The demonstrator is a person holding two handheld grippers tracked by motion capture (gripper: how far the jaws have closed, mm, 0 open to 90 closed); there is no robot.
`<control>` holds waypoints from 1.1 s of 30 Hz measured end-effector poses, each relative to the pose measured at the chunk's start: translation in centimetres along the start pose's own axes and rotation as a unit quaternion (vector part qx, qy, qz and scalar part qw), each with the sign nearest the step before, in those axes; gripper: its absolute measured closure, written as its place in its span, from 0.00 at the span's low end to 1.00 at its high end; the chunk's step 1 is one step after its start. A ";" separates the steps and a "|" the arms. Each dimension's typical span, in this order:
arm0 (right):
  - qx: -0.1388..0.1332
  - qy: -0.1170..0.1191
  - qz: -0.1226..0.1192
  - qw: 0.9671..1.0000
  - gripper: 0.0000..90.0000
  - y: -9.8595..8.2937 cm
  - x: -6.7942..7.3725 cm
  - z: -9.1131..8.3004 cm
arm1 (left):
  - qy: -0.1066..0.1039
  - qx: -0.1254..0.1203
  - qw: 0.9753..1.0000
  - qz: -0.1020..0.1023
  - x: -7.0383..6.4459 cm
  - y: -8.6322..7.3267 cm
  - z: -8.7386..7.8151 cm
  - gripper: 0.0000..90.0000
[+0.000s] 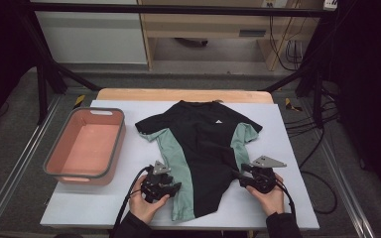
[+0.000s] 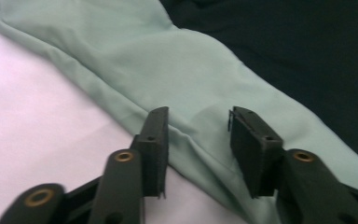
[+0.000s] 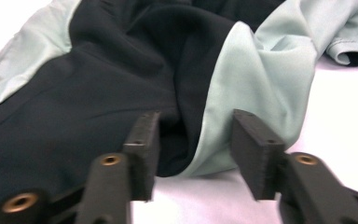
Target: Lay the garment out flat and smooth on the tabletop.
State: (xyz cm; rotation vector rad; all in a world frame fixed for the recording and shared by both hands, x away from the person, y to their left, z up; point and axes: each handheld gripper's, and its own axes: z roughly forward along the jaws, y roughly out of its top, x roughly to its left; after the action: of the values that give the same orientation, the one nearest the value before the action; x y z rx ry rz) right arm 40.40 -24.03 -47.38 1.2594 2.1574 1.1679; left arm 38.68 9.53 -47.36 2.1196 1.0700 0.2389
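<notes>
The soft, floppy black-and-green cloth shirt [image 1: 206,148] needs grabbing at its side edges, mid-frame; left gripper [image 2: 198,140] and right gripper [image 3: 193,140] both gape wide.

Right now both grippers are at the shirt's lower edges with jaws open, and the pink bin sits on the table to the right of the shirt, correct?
Not quite: the high view shows the pink bin to the left of the shirt, beside the left gripper. The rest holds: the left gripper and the right gripper are at the shirt's lower edges, jaws open.
</notes>
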 end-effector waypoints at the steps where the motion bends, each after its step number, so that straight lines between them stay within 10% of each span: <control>1: 0.000 0.000 -0.002 1.000 0.73 0.0 0.0 0.0 | 0.009 0.000 1.000 0.005 -0.3 -0.1 0.0 0.70; 8: 0.005 0.011 -0.007 1.000 0.97 0.1 -0.2 -0.3 | 0.022 -0.008 1.000 0.018 -1.0 -0.9 -0.3 0.96; 21: -0.033 0.056 -0.001 0.998 0.98 4.1 0.7 -1.9 | 0.015 -0.059 0.998 -0.013 2.1 -1.5 -4.4 0.98; 33: -0.009 0.050 -0.017 0.999 0.91 6.7 3.7 7.0 | 0.010 -0.056 0.998 -0.039 4.0 -4.1 -3.9 0.98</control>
State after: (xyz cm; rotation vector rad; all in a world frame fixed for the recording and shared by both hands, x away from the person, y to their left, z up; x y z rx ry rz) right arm 46.69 -15.94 -45.79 1.1750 2.2252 1.2577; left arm 36.84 16.17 -47.98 1.9750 1.1223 0.2775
